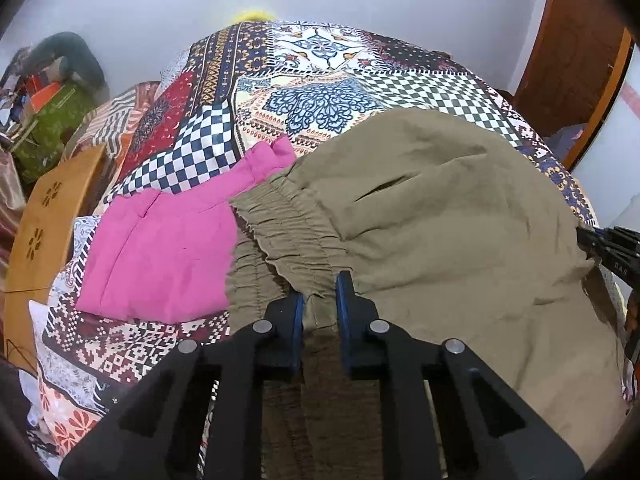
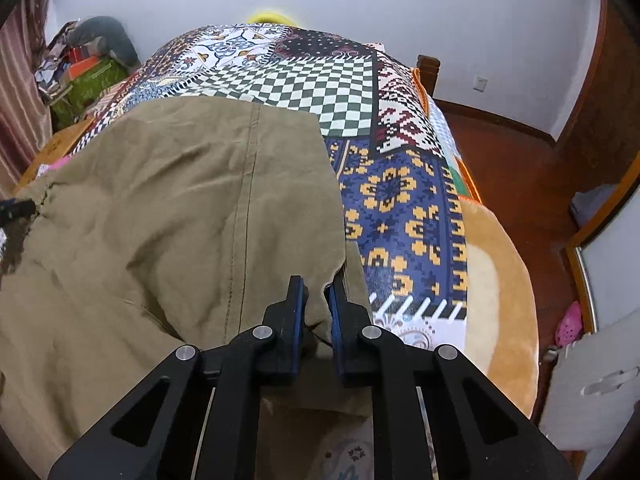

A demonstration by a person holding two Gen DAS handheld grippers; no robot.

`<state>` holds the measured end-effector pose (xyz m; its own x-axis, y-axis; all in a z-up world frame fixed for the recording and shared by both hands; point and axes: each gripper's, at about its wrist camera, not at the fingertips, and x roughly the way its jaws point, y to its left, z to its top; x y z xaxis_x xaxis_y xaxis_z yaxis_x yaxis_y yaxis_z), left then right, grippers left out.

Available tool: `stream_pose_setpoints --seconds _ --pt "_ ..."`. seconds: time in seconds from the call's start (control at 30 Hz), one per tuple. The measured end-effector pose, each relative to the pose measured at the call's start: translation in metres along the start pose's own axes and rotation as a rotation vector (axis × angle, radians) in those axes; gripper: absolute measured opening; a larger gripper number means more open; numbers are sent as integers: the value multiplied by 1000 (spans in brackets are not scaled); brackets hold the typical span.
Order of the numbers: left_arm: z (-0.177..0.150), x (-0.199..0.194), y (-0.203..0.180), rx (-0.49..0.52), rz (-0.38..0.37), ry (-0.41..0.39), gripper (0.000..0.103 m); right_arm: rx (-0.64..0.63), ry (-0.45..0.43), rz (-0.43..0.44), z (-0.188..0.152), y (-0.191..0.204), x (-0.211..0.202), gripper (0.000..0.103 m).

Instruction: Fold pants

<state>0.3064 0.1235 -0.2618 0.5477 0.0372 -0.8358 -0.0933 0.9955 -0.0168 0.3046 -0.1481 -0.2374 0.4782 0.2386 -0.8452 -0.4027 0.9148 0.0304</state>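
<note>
You face a pale wall (image 2: 360, 8) past a bed (image 1: 320, 80) under a patchwork sheet (image 2: 320, 80). On your left a wooden board (image 1: 44, 232) with cut-out flowers stands just beside the bed, with a green box (image 1: 56, 120) and clutter in the corner and a striped curtain (image 2: 20, 112) near it. On your right lies a reddish-brown floor (image 2: 520, 168), with a dark wooden door (image 1: 568, 40) and a bedpost (image 2: 428, 72) at the far corner.

soft even light, fisheye-warped edges
</note>
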Motion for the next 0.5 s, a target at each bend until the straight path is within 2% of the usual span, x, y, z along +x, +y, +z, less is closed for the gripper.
stream_pose_setpoints --seconds 0.17,0.33,0.4,0.43,0.47,0.5 --pt "0 6 4 -19 -26 24 16 24 34 6 -2 -3 2 11" --pt "3 -8 10 -24 -59 42 21 43 51 27 6 -5 -6 14" --pt "5 -13 17 -41 -66 38 28 34 36 20 11 -4 -14 16" --pt "7 -16 21 -51 -60 33 34 33 21 20 15 -5 -19 17" --pt "10 -18 25 -59 -51 24 40 36 9 24 19 -5 -23 20" --pt "14 -20 28 -65 -43 12 43 41 -8 28 24 -6 -27 27"
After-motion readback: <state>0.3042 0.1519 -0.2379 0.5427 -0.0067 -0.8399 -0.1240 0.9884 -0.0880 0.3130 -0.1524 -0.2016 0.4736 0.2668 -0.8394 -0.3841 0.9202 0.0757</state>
